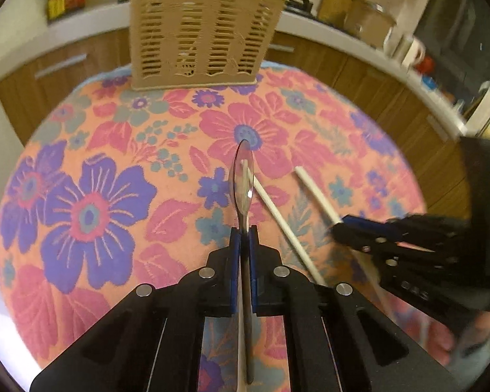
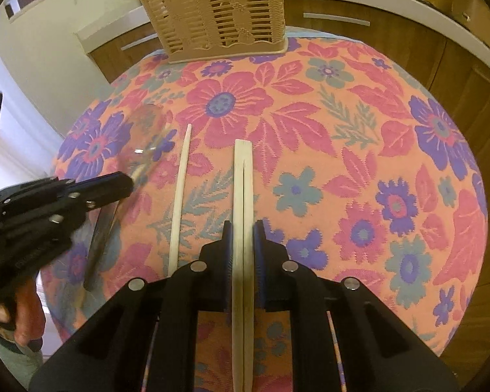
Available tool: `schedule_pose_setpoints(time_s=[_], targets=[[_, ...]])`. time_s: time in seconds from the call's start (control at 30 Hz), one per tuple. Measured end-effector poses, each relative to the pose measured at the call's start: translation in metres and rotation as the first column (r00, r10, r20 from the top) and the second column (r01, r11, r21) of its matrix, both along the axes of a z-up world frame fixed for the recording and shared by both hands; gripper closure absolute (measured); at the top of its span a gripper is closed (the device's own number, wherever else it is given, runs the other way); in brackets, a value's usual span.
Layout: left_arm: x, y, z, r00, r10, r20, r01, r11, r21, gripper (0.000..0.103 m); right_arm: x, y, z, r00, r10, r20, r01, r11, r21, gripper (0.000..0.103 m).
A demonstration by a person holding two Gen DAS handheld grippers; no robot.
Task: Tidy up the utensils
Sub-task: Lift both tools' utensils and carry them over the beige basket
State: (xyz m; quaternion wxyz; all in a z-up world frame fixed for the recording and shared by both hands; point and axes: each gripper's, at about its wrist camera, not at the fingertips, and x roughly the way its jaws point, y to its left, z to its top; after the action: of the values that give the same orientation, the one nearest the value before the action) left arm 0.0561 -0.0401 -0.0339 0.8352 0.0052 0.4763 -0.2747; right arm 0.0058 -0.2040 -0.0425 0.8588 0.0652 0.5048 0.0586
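Both grippers are loaded over the flowered tablecloth [image 2: 359,104]: the left gripper [image 1: 244,228] is clamped on a metal spoon [image 1: 243,176] held edge-up, its bowl and long axis pointing straight ahead at the slotted beige utensil basket [image 1: 202,36], while the right gripper [image 2: 242,225] pinches a pale chopstick [image 2: 243,176] along the same line. The basket stands at the table's far edge, ahead of both and well apart from them — neither hand looks clearly nearer. A second chopstick [image 2: 181,192] lies loose on the cloth between the grippers, tip toward the basket.
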Motion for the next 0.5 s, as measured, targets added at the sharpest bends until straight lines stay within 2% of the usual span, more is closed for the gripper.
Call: schedule_pose_setpoints(time_s=[0.07, 0.3, 0.43, 0.5], targets=[[0.005, 0.013, 0.001, 0.999, 0.007, -0.042, -0.009, 0.998, -0.063, 0.1, 0.001, -0.001, 0.001, 1.0, -0.003, 0.0, 0.003, 1.0, 0.005, 0.093], [0.014, 0.045, -0.008, 0.991, 0.028, -0.131, -0.047, 0.988, -0.145, 0.101, 0.004, -0.001, 0.005, 1.0, -0.004, 0.006, 0.004, 1.0, -0.023, 0.093], [0.019, 0.058, -0.015, 0.987, 0.039, -0.154, -0.065, 0.984, -0.166, 0.1, 0.004, 0.003, 0.001, 1.0, 0.009, 0.001, -0.009, 0.999, -0.036, 0.093], [0.019, 0.062, -0.017, 0.986, 0.05, -0.157, -0.072, 0.988, -0.133, 0.099, 0.004, 0.004, 0.001, 1.0, 0.013, 0.005, -0.013, 0.999, -0.046, 0.093]])
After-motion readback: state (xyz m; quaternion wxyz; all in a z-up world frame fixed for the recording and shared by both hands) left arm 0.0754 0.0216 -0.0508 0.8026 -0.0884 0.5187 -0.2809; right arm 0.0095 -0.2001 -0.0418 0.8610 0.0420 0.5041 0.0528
